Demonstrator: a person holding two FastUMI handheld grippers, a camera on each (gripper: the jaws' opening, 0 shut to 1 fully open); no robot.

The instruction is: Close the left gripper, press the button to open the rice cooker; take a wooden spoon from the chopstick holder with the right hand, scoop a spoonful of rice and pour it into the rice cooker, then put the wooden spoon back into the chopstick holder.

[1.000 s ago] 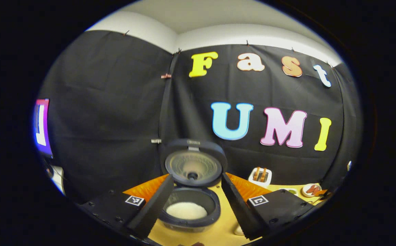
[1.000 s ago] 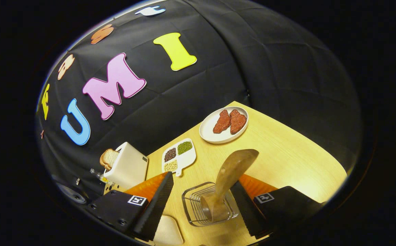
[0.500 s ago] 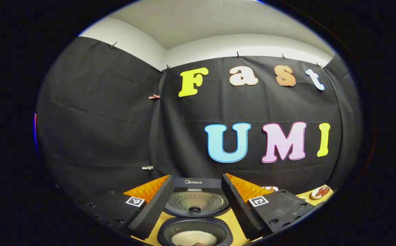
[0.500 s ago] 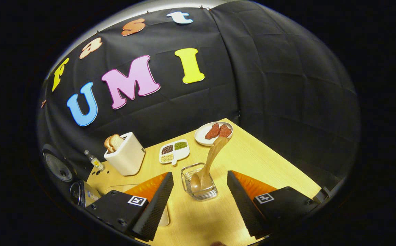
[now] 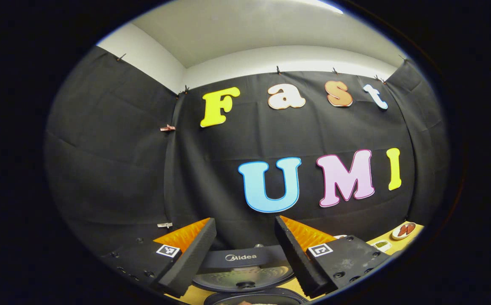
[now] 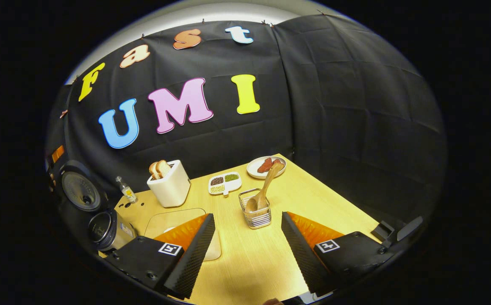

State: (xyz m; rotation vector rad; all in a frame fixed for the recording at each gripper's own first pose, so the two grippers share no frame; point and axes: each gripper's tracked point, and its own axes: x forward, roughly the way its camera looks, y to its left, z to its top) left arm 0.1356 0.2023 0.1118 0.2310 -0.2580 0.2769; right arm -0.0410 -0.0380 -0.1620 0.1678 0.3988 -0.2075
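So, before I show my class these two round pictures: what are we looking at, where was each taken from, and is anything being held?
A person holds a two-finger gripper in each hand, and a camera rides on each.

The left gripper view looks along the left gripper, jaws apart and empty, over the dark rice cooker's raised lid.

The right gripper view looks along the right gripper, jaws also apart and empty, down at a pale wooden table. On it stand a wire chopstick holder with the wooden spoon resting inside, a cream toaster with bread, a white divided dish of grains, and a white plate of reddish food. The open rice cooker sits at the left.
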